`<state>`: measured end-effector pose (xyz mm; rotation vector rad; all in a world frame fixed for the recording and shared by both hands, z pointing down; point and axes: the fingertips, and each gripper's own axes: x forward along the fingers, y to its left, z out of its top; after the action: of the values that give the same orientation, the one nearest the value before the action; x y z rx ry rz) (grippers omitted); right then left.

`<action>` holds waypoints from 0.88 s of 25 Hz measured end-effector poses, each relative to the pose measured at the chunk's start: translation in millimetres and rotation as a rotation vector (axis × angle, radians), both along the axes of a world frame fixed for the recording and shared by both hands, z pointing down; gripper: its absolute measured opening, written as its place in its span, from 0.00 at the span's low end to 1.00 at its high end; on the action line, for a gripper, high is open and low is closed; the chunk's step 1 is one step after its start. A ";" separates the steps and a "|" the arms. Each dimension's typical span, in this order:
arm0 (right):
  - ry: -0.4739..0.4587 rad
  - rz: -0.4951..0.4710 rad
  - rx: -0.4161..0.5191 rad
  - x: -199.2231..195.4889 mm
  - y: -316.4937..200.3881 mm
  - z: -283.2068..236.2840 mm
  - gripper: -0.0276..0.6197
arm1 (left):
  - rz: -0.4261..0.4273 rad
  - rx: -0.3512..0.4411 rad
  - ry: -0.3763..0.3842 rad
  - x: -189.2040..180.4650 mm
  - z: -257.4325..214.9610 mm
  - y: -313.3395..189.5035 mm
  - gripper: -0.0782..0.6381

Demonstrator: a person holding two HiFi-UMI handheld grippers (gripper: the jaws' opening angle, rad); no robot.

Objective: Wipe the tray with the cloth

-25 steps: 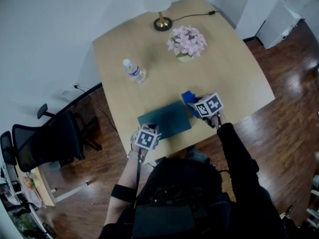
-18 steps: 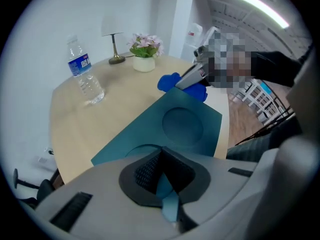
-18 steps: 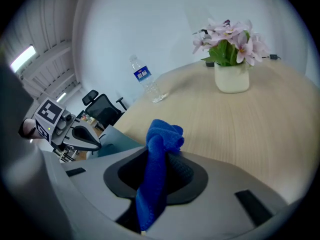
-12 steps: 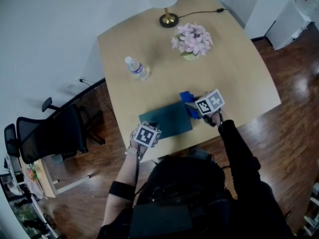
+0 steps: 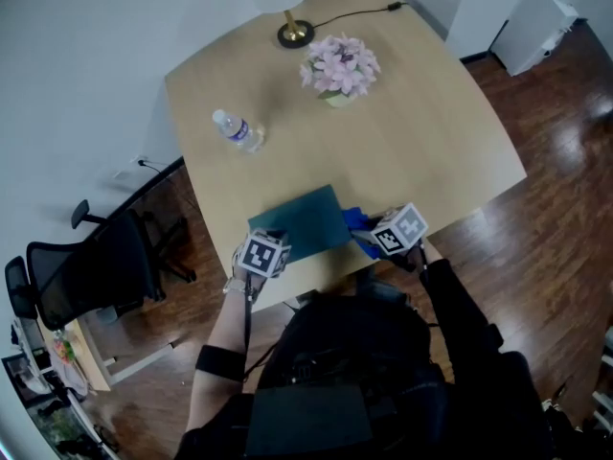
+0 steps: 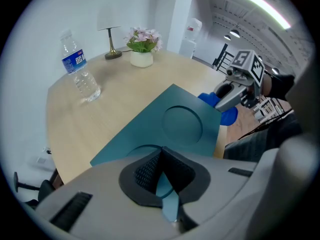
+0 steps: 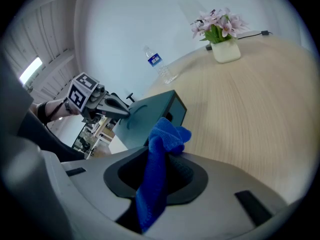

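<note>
A teal tray (image 5: 297, 220) with a round recess lies at the near edge of the wooden table (image 5: 421, 113). My left gripper (image 5: 272, 240) is shut on the tray's near left edge; in the left gripper view the tray (image 6: 182, 124) runs straight into the closed jaws of the left gripper (image 6: 167, 186). My right gripper (image 5: 374, 235) is shut on a blue cloth (image 5: 357, 226) beside the tray's right side. In the right gripper view the cloth (image 7: 161, 149) hangs bunched from the right gripper (image 7: 160, 171), with the tray (image 7: 147, 116) just beyond.
A water bottle (image 5: 235, 130) lies on the table's left part. A pot of pink flowers (image 5: 337, 70) and a lamp base (image 5: 292, 34) with its cable stand at the far side. A black office chair (image 5: 86, 276) stands on the floor to the left.
The right gripper with the cloth has come from the tray's far right corner toward me along its right side. The left gripper keeps its hold on the tray.
</note>
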<state>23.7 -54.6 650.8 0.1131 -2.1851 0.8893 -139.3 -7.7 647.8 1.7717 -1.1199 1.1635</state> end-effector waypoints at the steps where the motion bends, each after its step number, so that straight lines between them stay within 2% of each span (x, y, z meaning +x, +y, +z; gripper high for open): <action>1: 0.006 -0.006 -0.006 5.1 7.6 -0.2 0.19 | 0.005 -0.001 0.000 1.2 -0.4 -0.5 0.11; 4: 0.021 -0.032 -0.029 18.5 28.2 1.0 0.19 | 0.010 0.001 0.000 4.5 -1.4 -1.1 0.11; 8: 0.030 -0.196 -0.050 33.1 61.5 -10.8 0.19 | -0.020 0.007 0.000 5.9 1.0 -0.3 0.11; 10: 0.027 -0.230 -0.046 37.0 63.6 -13.5 0.19 | -0.033 0.011 0.006 6.4 2.2 0.8 0.11; 15: 0.084 -0.192 0.073 36.1 -1.6 -2.9 0.20 | -0.058 0.021 0.022 9.9 6.3 -1.0 0.11; 22: 0.081 -0.066 0.206 -26.5 -102.3 -6.0 0.20 | -0.090 0.004 0.007 7.4 6.9 2.7 0.11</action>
<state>-2.8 -156.9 644.8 0.1733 -2.1861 0.6109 -131.9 -5.1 654.7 1.7096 -1.1856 1.1011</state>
